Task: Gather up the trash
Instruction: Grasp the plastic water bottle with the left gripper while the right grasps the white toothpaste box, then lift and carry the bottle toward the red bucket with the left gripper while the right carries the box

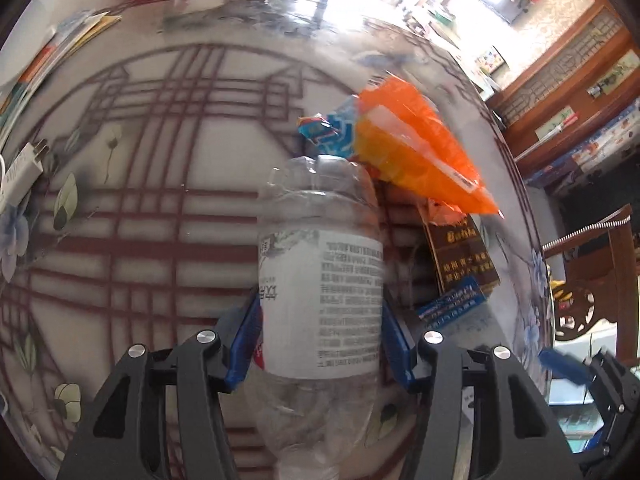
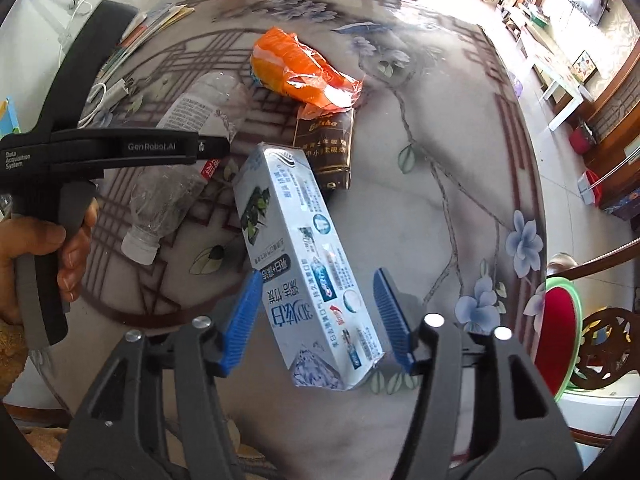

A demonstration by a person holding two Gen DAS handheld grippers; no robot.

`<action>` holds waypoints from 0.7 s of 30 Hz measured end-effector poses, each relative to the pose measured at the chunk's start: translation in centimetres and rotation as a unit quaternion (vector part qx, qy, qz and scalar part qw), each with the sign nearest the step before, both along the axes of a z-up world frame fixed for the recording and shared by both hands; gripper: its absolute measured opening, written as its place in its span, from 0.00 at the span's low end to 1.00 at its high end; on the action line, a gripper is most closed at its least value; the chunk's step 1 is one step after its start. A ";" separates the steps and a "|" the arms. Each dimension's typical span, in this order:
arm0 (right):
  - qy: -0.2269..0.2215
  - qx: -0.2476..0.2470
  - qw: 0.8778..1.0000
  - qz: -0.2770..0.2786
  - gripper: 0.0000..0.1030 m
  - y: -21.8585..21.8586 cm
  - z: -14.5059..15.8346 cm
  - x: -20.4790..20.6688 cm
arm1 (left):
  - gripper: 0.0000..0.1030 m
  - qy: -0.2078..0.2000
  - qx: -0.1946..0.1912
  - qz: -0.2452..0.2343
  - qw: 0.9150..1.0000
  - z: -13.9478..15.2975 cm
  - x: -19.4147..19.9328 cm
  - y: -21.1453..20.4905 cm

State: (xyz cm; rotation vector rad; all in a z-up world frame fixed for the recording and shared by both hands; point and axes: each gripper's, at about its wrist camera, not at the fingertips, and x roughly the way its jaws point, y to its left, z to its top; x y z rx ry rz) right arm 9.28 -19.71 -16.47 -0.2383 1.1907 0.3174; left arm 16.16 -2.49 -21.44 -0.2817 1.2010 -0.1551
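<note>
Left gripper (image 1: 320, 332): fingers pinch the bottle (image 1: 320, 280) at its label, long axis running forward. Right gripper (image 2: 316, 320): fingers spread astride the toothpaste box (image 2: 308, 264), whose length runs up-left between them; whether they touch it, I cannot tell. Beyond on the counter (image 2: 420, 200) lie an orange wrapper (image 2: 304, 72) and brown pack (image 2: 326, 148), well clear.

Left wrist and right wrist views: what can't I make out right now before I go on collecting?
- Left wrist view: the bottle fills the centre; its cap end is cut off by the bottom edge, and it hides the table behind it.
- Left wrist view: the orange wrapper is motion-blurred, its print unreadable.
- Right wrist view: whether the right gripper actually clamps the toothpaste box; a gap shows at one pad.
- Right wrist view: the box covers part of the brown packet.
</note>
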 end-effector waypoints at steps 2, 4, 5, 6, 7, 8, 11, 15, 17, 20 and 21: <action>-0.012 -0.014 1.000 0.005 0.69 0.4 0.0 -0.2 | 0.49 -0.008 -0.005 0.001 1.000 0.3 -0.5 0.1; -0.017 -0.024 0.999 0.013 0.73 0.9 -0.2 -0.2 | 0.49 -0.023 -0.003 0.003 1.000 1.0 -1.2 0.4; -0.019 -0.030 0.999 0.017 0.75 1.2 -0.3 -0.2 | 0.49 -0.028 -0.001 0.006 1.000 1.3 -1.7 0.6; -0.021 -0.037 0.999 0.022 0.75 1.6 -0.6 -0.2 | 0.49 -0.032 -0.002 0.011 0.999 1.7 -2.2 0.9; -0.023 -0.045 0.998 0.029 0.75 2.0 -0.8 -0.2 | 0.49 -0.033 -0.004 0.016 0.999 2.0 -2.6 1.1; -0.025 -0.051 0.998 0.035 0.75 2.4 -1.1 -0.2 | 0.49 -0.034 -0.006 0.020 0.999 2.2 -3.0 1.4; -0.025 -0.067 0.996 0.051 0.75 3.3 -2.1 -0.2 | 0.49 -0.035 -0.008 0.032 0.999 2.9 -4.1 1.9; -0.015 -0.079 0.995 0.057 0.72 3.9 -3.2 -0.2 | 0.49 -0.037 0.001 0.033 0.999 3.4 -5.4 2.1; -0.004 -0.068 0.996 0.060 0.51 3.9 -3.3 -0.1 | 0.49 -0.036 0.005 0.032 0.999 3.4 -5.8 2.3; 0.000 -0.048 0.997 0.055 0.46 3.5 -2.9 -0.2 | 0.49 -0.031 0.005 0.034 0.999 3.2 -6.2 2.4; 0.003 -0.032 0.998 0.048 0.46 3.2 -2.5 -0.3 | 0.49 -0.030 0.004 0.035 0.999 3.2 -6.3 2.4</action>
